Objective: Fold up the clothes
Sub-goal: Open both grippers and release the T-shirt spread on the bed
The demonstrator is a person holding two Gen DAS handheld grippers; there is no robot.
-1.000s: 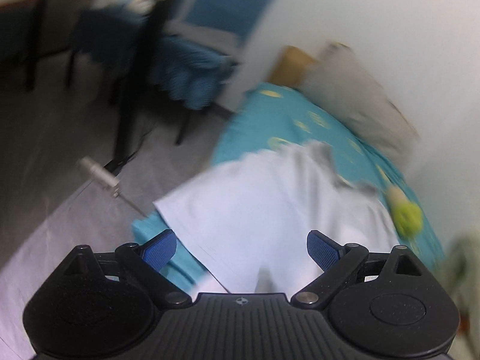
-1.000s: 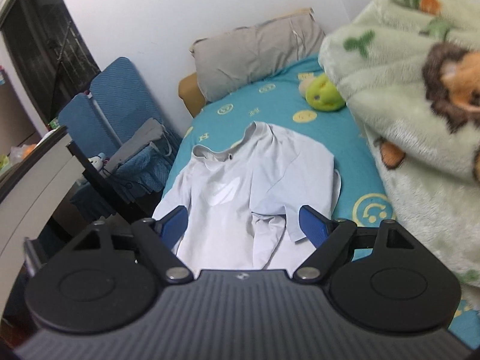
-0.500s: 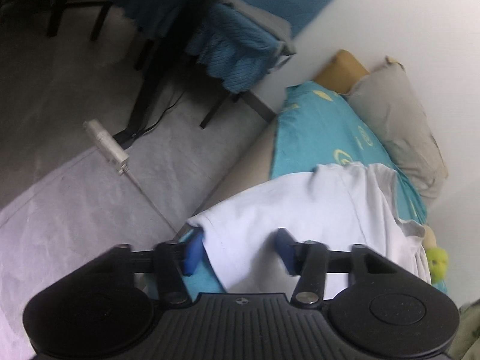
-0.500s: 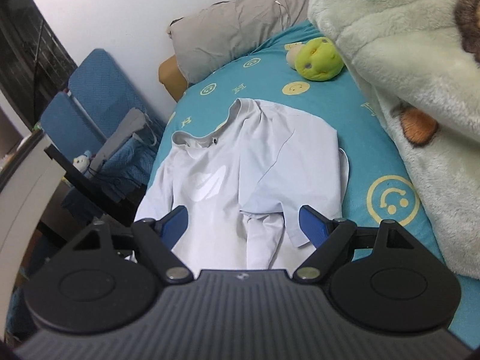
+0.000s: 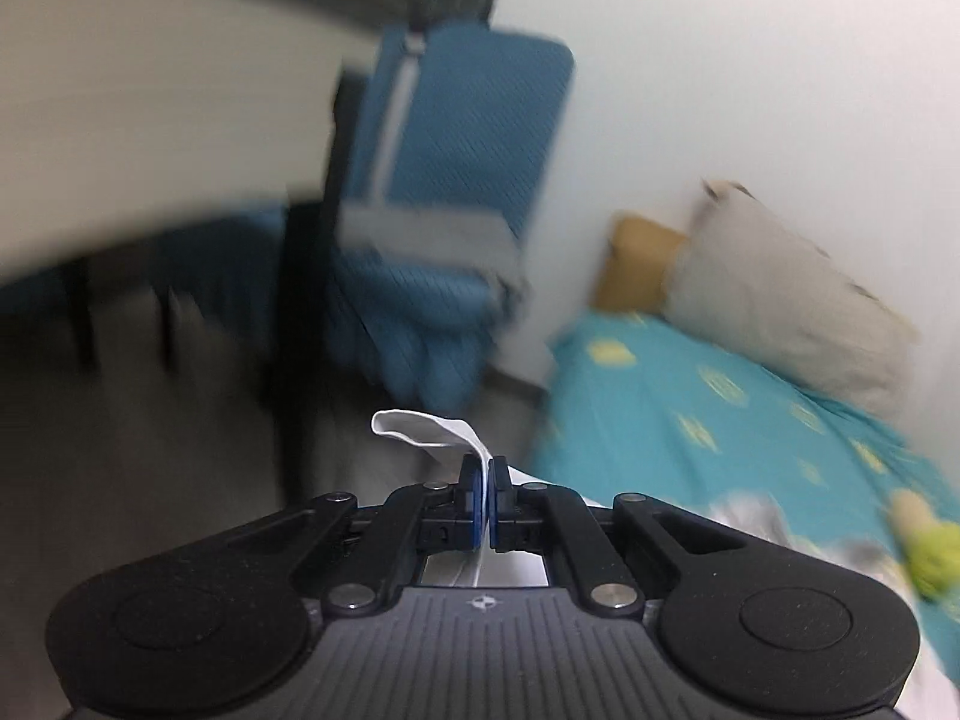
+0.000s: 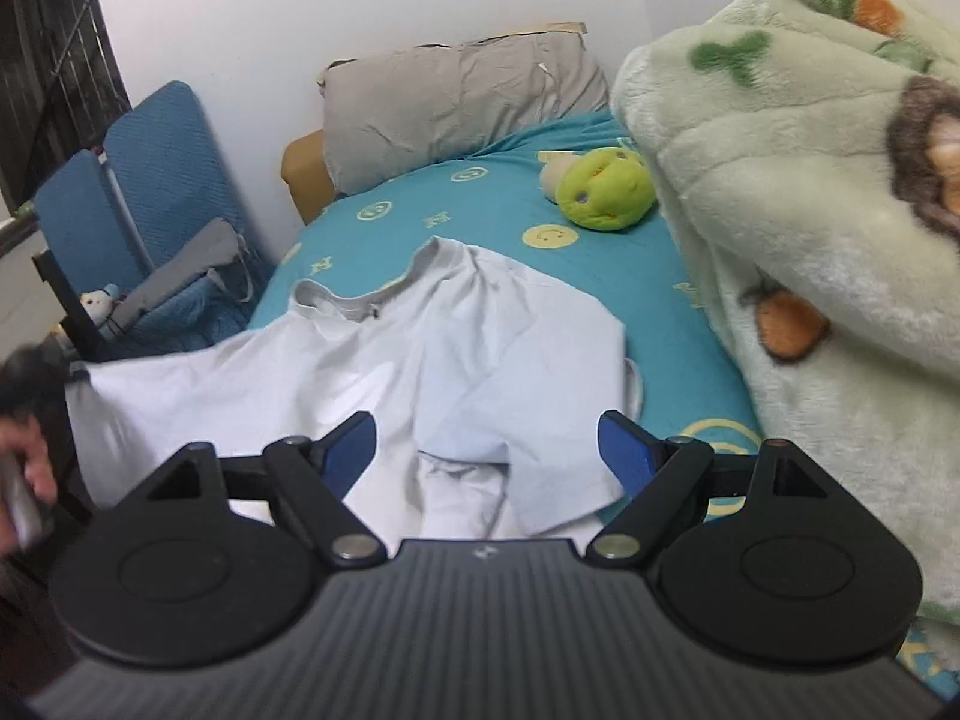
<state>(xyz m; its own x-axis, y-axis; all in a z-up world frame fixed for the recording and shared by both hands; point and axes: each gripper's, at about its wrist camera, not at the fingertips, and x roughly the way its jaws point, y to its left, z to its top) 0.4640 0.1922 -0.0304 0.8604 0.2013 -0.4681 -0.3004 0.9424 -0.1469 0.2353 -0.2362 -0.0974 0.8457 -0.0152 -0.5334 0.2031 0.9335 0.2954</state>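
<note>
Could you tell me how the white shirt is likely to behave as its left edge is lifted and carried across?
The white shirt will probably drape limply: the pinched edge curls over beyond the left hand-held gripper. It looks thin and light, so it should lift easily. The half already folded over may slide on the bed sheet if tugged.
</note>
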